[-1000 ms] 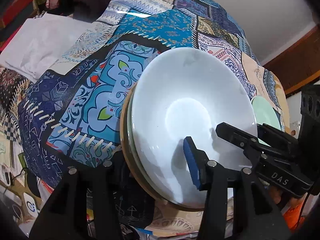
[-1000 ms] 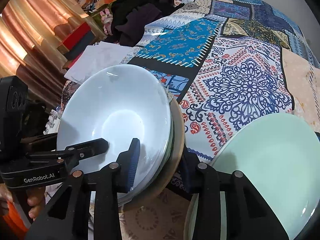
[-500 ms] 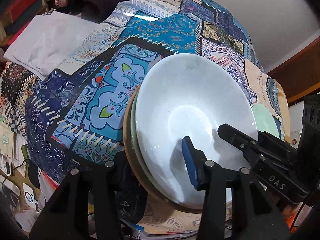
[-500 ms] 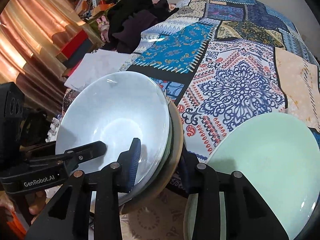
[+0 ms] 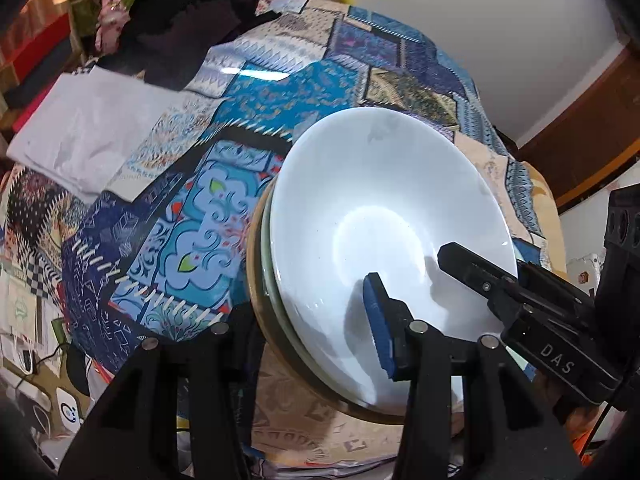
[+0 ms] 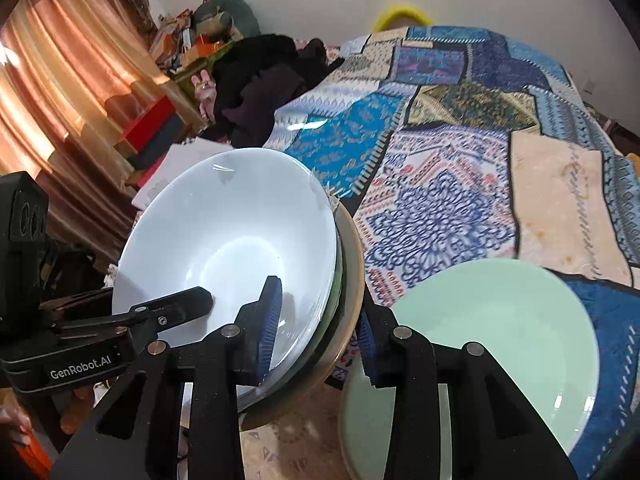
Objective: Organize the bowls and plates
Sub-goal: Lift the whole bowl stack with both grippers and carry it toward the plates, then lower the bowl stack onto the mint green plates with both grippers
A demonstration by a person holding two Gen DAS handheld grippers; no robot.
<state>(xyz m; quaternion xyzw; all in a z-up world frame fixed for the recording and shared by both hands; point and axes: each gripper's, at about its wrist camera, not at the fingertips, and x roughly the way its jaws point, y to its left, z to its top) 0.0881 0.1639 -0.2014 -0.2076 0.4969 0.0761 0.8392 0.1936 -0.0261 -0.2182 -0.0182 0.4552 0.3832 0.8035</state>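
Observation:
A stack of dishes hangs tilted above the patchwork table: a white bowl (image 5: pixel 380 208) (image 6: pixel 224 240) on top, a thin green dish under it, a tan wooden plate (image 5: pixel 256 280) (image 6: pixel 354 264) at the bottom. My left gripper (image 5: pixel 308 320) is shut on the stack's near rim, one blue pad inside the bowl and the other finger under the wood. The right gripper (image 6: pixel 320 332) clamps the opposite rim the same way. Each gripper shows in the other's view, the right gripper (image 5: pixel 460 260) and the left gripper (image 6: pixel 200 296). A pale green plate (image 6: pixel 500 340) lies on the cloth to the right.
The patchwork cloth (image 5: pixel 200 208) (image 6: pixel 440 200) covers the whole table. A folded white cloth (image 5: pixel 80 136) and a heap of dark clothes (image 5: pixel 180 28) (image 6: pixel 260 80) lie at the far left. Orange curtains (image 6: pixel 60 80) and red boxes (image 6: pixel 148 120) stand beyond the left edge.
Both grippers have risen with the stack held between them. The table has dropped away below and more of its far end shows.

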